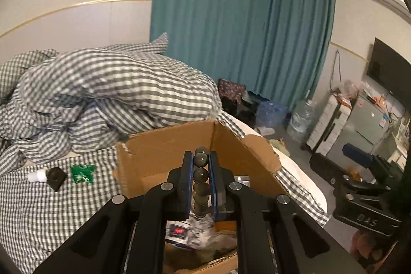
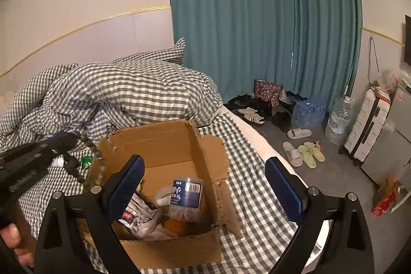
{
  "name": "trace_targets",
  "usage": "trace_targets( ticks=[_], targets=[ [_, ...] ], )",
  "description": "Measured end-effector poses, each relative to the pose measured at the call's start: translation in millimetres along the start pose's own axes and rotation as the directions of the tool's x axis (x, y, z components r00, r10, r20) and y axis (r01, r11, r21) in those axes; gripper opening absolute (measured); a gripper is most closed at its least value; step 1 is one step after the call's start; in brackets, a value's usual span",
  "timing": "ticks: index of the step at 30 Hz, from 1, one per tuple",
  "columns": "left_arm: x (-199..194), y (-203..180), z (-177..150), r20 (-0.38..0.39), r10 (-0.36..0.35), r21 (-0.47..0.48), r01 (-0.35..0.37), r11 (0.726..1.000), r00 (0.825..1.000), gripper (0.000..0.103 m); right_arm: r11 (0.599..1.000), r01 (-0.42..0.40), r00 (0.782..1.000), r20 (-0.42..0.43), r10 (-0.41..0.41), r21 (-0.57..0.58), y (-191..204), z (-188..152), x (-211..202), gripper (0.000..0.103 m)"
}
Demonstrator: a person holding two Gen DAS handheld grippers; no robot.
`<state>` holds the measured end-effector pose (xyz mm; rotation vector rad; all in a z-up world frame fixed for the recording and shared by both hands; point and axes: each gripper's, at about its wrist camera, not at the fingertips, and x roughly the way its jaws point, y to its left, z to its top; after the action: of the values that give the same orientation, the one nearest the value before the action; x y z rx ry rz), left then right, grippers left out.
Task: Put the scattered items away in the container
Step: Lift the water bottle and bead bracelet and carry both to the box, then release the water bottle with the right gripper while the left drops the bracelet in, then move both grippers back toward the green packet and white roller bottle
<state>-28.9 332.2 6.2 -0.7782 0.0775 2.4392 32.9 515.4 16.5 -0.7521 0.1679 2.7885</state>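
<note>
Left claw [image 1: 201, 166]: clenched on a string of dark beads [image 1: 201, 175]; the strand is being gripped between the two blue pads and is being held above the open cardboard box [image 1: 164, 145]. In the right wrist view the same strand [image 2: 99, 158] is seen hanging from the left claw [image 2: 64, 140] over the box's left wall.

Right claw [image 2: 204, 186]: released, its blue pads being held wide apart above the cardboard box [image 2: 169, 248], nothing between them.

Cardboard box: standing on the bed [image 2: 257, 197], flaps torn and open. Being stored inside: a clear plastic bottle with a blue label [image 2: 186, 197], a crumpled silver packet [image 2: 140, 215], an orange item [image 2: 177, 226], partly hidden.

Items lying on the checked bed sheet to the left of the box: a green packet [image 1: 82, 172], a small black object [image 1: 55, 176], a white item [image 1: 37, 176] touching the black one; its kind cannot be told.

Checked duvet [image 1: 102, 94]: bunched behind the box.

Teal curtain [image 2: 257, 17]: hanging behind the bed.
</note>
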Motion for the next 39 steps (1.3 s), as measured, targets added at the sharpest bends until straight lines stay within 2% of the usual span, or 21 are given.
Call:
trace_targets(
  ticks=[4,7,8,9,11,16,18,23,29,34,39],
  targets=[
    [13,-9,-2,-0.024,-0.011,0.021,0.012,1.000,1.000,0.011,1.000,0.007,1.000,0.002,-0.007,0.016,-5,0,-1,0.095],
    [19,-13,-2,-0.037,-0.035,0.036,0.036,0.999,0.999,0.017,1.000,0.009,1.000,0.001,-0.009,0.026,-7,-1,1,0.095],
    [18,-14,-2,-0.036,-0.047,0.042,0.049,0.998,0.998,0.030,1.000,0.010,1.000,0.001,-0.010,0.027,-8,-1,1,0.095],
    [17,-15,-2,-0.029,-0.050,0.046,0.051,0.998,0.998,0.057,1.000,0.011,1.000,-0.001,-0.011,0.026,-8,-2,1,0.095],
    [10,-13,-3,0.009,-0.044,0.041,0.043,0.998,0.999,0.084,1.000,0.010,1.000,0.000,-0.010,0.027,-7,-3,1,0.095],
    [0,1,2,0.033,-0.024,0.011,0.023,1.000,0.999,0.087,0.999,-0.002,1.000,0.007,0.001,0.032,-1,-1,1,0.095],
    [-4,10,3,0.037,0.001,-0.002,-0.001,1.000,0.999,0.094,1.000,-0.012,1.000,0.014,0.012,0.028,6,0,0,0.095],
    [-20,39,1,0.047,0.081,-0.020,-0.080,0.997,0.996,0.103,0.999,-0.047,0.999,0.020,0.046,0.023,30,4,1,0.096],
    [-46,85,-5,0.060,0.191,-0.042,-0.189,0.981,0.980,0.103,0.995,-0.103,0.994,0.030,0.104,-0.010,76,6,3,0.101],
    [-66,135,-12,0.042,0.298,-0.074,-0.295,0.953,0.954,0.103,0.986,-0.162,0.986,0.023,0.162,-0.035,124,6,6,0.103],
    [-93,197,-28,0.009,0.417,-0.139,-0.412,0.900,0.909,0.103,0.969,-0.239,0.971,-0.005,0.239,-0.057,174,3,11,0.103]
  ],
)
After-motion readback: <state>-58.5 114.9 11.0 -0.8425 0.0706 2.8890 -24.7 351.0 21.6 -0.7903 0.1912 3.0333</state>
